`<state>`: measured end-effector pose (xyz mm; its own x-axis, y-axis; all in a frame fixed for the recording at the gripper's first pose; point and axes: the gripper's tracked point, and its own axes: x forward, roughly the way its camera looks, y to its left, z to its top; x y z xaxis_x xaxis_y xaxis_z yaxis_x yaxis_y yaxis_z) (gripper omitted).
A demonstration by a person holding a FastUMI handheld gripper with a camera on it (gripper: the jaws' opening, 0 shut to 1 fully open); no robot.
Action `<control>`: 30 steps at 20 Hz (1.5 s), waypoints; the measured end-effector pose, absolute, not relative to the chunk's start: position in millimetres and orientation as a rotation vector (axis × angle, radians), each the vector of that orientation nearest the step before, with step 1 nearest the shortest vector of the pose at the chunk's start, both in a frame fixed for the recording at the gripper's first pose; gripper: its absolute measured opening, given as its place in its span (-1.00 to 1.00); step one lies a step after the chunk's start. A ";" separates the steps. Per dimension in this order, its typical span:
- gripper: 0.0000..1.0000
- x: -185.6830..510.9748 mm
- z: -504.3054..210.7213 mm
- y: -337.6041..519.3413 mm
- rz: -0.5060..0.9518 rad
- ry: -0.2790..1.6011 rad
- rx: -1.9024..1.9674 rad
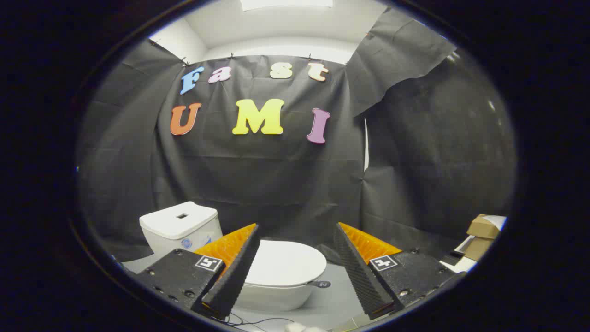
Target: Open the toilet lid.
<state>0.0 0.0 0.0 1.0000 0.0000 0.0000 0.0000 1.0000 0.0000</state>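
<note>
A white toilet stands against the black cloth wall, low and ahead of me. Its lid (286, 263) lies flat and closed over the bowl (272, 295), between my two fingers and a little beyond them. The white cistern (180, 226) rises behind the left finger. My gripper (297, 230) is open, its fingers spread wide with nothing between them, well short of the lid.
Cardboard boxes (481, 233) sit on a surface beyond the right finger. Pale floor (336, 295) lies around the toilet's base, and a thin dark cable (258, 320) runs across it just below the bowl.
</note>
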 end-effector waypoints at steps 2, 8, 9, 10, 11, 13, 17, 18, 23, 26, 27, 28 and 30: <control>1.00 -2.0 -0.1 0.8 0.001 0.002 0.002; 1.00 -1.5 -1.5 2.6 0.004 0.004 0.001; 1.00 -1.1 -2.5 2.2 0.003 0.007 0.001; 1.00 -1.4 -2.4 1.8 0.003 0.005 0.002; 1.00 -2.0 -2.6 1.5 0.002 0.006 0.002; 1.00 -2.3 -2.1 1.0 0.000 0.005 0.003; 1.00 0.0 -2.6 2.0 0.007 0.011 0.006; 1.00 0.3 -2.0 2.2 0.010 0.009 0.004; 1.00 18.5 4.2 -2.9 0.014 0.015 0.017; 1.00 39.1 7.7 -7.8 0.025 0.029 0.021; 1.00 48.1 8.8 -10.6 0.032 0.037 0.029; 1.00 57.5 9.1 -12.0 0.044 0.047 0.044; 1.00 75.3 8.3 -12.9 0.097 0.067 0.079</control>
<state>75.3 -12.9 8.3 0.9930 0.0998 -0.0628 -0.0945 0.9921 0.0821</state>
